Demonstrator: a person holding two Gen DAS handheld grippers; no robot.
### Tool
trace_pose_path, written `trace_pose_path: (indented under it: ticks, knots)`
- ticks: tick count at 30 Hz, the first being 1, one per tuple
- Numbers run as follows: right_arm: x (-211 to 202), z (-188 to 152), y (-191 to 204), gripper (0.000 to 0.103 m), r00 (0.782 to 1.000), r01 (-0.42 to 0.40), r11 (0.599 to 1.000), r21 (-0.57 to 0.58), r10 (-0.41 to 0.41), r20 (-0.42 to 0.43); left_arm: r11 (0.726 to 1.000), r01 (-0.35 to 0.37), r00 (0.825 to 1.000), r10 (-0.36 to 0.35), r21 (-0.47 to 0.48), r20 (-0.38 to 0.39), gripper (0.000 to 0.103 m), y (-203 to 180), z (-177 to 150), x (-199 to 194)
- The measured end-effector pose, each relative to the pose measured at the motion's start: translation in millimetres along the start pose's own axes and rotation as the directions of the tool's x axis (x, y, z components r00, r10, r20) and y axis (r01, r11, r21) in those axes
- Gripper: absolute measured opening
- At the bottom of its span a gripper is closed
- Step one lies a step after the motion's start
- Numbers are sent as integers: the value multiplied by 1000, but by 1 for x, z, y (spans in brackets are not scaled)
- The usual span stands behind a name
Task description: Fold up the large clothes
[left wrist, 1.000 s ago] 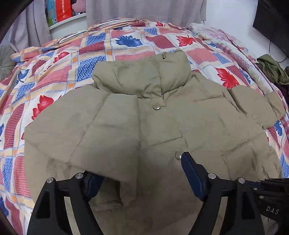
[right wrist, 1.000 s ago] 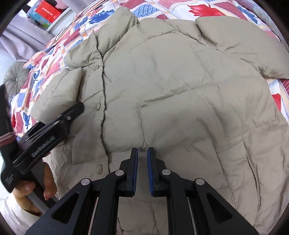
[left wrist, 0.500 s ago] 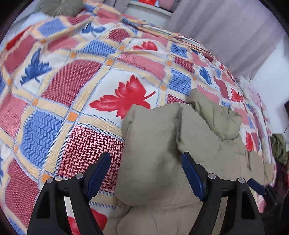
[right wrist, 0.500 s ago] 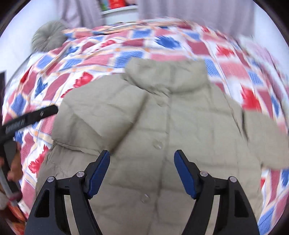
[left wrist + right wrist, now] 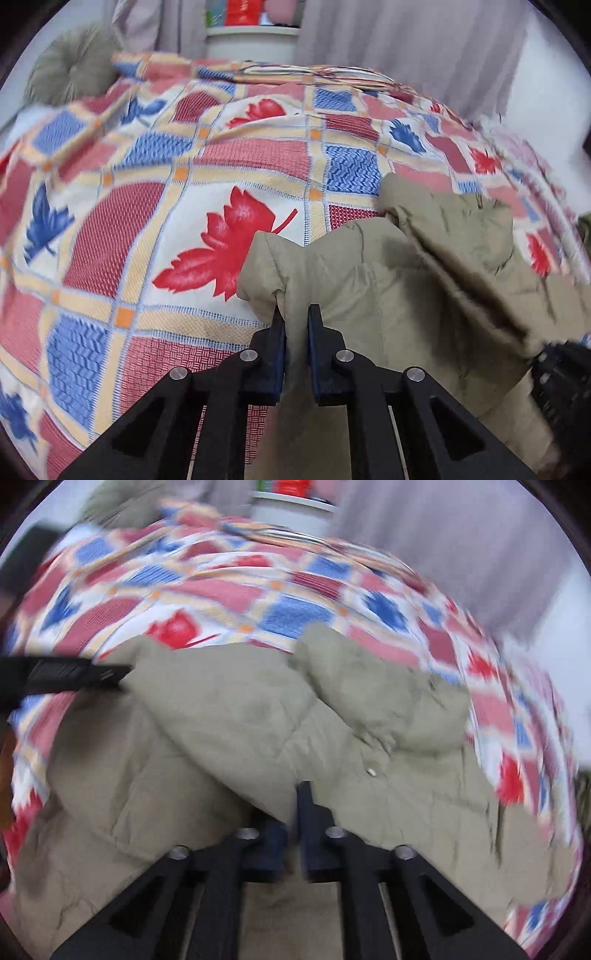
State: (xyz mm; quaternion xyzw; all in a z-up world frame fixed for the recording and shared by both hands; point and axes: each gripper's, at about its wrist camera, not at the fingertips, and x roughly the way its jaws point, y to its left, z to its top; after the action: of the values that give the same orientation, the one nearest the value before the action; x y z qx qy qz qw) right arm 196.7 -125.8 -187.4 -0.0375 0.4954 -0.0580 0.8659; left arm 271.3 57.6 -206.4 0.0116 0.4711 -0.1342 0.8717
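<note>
A khaki padded jacket (image 5: pixel 406 288) lies on the patchwork bedspread (image 5: pixel 147 221). My left gripper (image 5: pixel 295 314) is at the jacket's left edge. Its jaws are closing tight on the puffy sleeve end (image 5: pixel 269 266), and the pads press the fabric. In the right wrist view the jacket (image 5: pixel 229 716) fills the lower half, its collar (image 5: pixel 369 686) bunched at the upper right. My right gripper (image 5: pixel 290 805) is closing on a fold near the jacket's front. Fabric drapes over its left finger and hides that fingertip. The left gripper (image 5: pixel 74 672) shows at the left edge, against the sleeve.
The bedspread (image 5: pixel 295 605) stretches far behind and to the left of the jacket. A round grey-green cushion (image 5: pixel 70 70) sits at the far left corner. Grey curtains (image 5: pixel 406 48) and a white shelf (image 5: pixel 255 22) stand behind the bed. The right gripper's body (image 5: pixel 561 373) shows at the lower right.
My left gripper went from the jacket's front to its left sleeve and shut on the sleeve end. My right gripper opened wide, then shut on a jacket fold. Both views are blurred by motion.
</note>
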Motion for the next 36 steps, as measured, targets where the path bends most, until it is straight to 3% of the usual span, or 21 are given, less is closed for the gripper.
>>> trace_pose_path:
  ticks: [2, 4, 6, 8, 12, 15, 19, 22, 25, 29, 31, 36]
  knots:
    - [7, -8, -43, 6, 999, -32, 981, 191, 37, -24, 996, -56, 998, 57, 66, -17, 12, -6, -4, 11]
    - [26, -26, -87, 6, 986, -97, 906, 412, 145, -85, 995, -87, 994, 89, 45, -55, 12, 2, -9, 27]
    - [48, -47, -111, 7, 956, -156, 816, 556, 266, -121, 995, -97, 993, 96, -12, -72, 12, 11, -12, 35]
    - [55, -60, -121, 7, 938, -193, 762, 618, 329, -113, 993, -107, 992, 104, -43, -69, 13, 14, -11, 33]
    - [44, -73, -137, 11, 925, -205, 709, 674, 365, -103, 992, -118, 991, 115, -47, -62, 13, 16, -6, 12]
    - [24, -82, -148, 11, 930, -184, 724, 665, 347, -120, 993, -113, 993, 112, -34, -43, 13, 23, -3, -12]
    - [-18, -76, -159, 11, 975, -139, 817, 560, 211, -65, 998, -56, 998, 54, -30, -35, 13, 26, -7, -38]
    - [-18, -54, -158, 11, 981, -152, 862, 483, 192, -34, 1000, -18, 996, 16, -26, -83, 13, 13, -21, -36]
    - [5, -46, -154, 11, 977, -150, 865, 479, 202, -60, 998, -65, 986, 63, -7, -155, 13, 0, -45, -12]
    - [41, -58, -152, 7, 961, -116, 852, 511, 226, -159, 996, -79, 981, 71, -37, -182, 13, 4, -67, 9]
    - [44, -71, -158, 5, 956, -142, 830, 539, 256, -142, 995, -82, 980, 71, -53, -186, 13, 8, -69, 13]
    - [41, -82, -165, 5, 958, -119, 836, 536, 238, -159, 991, -129, 971, 123, -20, -204, 13, 11, -67, 22]
